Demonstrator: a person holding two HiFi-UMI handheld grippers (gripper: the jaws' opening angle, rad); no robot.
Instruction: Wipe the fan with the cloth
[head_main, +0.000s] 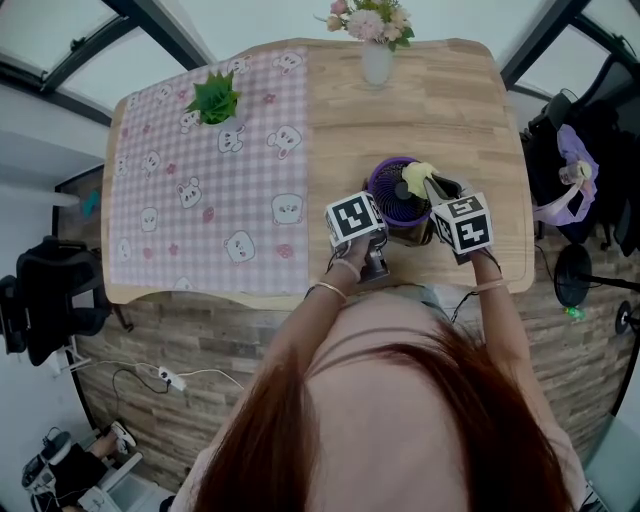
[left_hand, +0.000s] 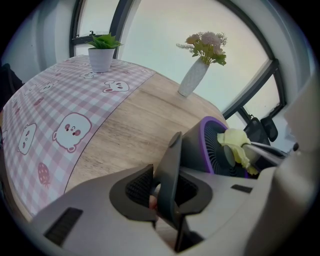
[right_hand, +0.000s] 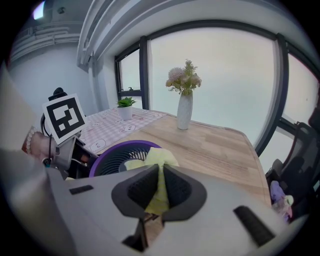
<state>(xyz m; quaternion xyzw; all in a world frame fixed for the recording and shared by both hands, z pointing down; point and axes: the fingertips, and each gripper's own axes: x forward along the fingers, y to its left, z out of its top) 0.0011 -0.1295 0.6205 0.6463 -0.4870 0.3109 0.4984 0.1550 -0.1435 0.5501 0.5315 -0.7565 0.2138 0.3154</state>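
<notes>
- I am steadying the fan (head_main: 393, 188), which is sitting right of centre in the head view, on the bare wood of the surface (head_main: 450, 110) near its lower edge.
- The fan is lying between my two tongs. Its grille is facing up and toward the right side of the head view, so my right tongs (right_hand: 159, 187) is the nearer one for wiping.
- My right tongs is pinching the yellow cloth (right_hand: 157, 161) tight between its pads. The free end of the cloth is resting on the middle of the grille.
- My left tongs (left_hand: 167, 192) is partly closed, clamping the fan's thin dark stand (left_hand: 171, 170) edge-on.
- Judging by this, the wipe is calling for a sweep across the grille while the left is bracing.
</notes>
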